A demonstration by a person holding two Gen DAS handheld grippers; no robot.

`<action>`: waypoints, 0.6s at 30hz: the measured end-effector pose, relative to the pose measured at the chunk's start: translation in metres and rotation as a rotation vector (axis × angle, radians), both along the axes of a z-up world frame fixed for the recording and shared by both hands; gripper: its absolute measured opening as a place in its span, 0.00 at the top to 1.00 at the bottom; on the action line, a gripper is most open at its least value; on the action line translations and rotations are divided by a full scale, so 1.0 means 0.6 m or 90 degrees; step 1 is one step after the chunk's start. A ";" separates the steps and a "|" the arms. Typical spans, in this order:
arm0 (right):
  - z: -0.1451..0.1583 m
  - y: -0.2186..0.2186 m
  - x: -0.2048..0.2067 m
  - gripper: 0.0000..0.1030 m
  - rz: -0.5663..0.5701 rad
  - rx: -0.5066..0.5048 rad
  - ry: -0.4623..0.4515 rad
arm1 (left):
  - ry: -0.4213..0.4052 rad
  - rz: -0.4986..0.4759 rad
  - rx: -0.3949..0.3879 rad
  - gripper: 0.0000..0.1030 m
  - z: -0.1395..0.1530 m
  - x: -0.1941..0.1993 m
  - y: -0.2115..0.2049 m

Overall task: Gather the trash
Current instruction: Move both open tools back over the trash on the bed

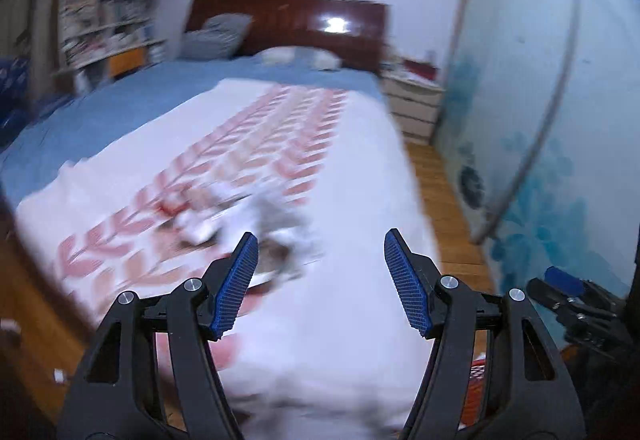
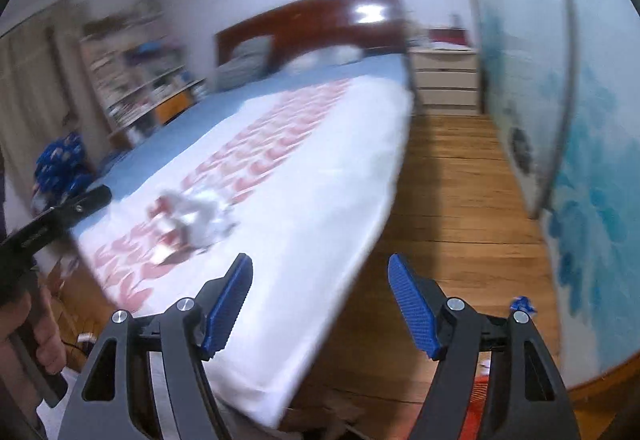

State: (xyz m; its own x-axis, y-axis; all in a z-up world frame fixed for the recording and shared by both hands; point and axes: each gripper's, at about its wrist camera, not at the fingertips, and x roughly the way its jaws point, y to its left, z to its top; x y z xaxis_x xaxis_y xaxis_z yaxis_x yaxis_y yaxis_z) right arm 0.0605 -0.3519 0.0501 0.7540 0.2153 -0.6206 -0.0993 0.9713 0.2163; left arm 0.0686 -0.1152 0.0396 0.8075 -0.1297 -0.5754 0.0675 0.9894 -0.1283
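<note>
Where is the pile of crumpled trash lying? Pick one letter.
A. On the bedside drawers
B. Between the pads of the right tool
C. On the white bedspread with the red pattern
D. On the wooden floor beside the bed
C. The crumpled trash sits on the white bedspread among its red pattern, beyond both tools, whose pads hold nothing.

two black hand-held grippers with blue ribbed pads

left gripper (image 1: 321, 240) and right gripper (image 2: 320, 262) look alike: curved black plastic arms with slotted cut-outs, round silver screws at the pivots, and flat blue finger pads (image 1: 236, 288) with a fine ribbed grid texture. a bare hand (image 2: 44, 336) grips a black handle.
</note>
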 end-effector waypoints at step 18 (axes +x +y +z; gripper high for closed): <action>-0.050 0.342 0.169 0.32 0.164 -0.109 -0.038 | 0.022 0.028 -0.073 0.36 -0.094 -0.009 0.189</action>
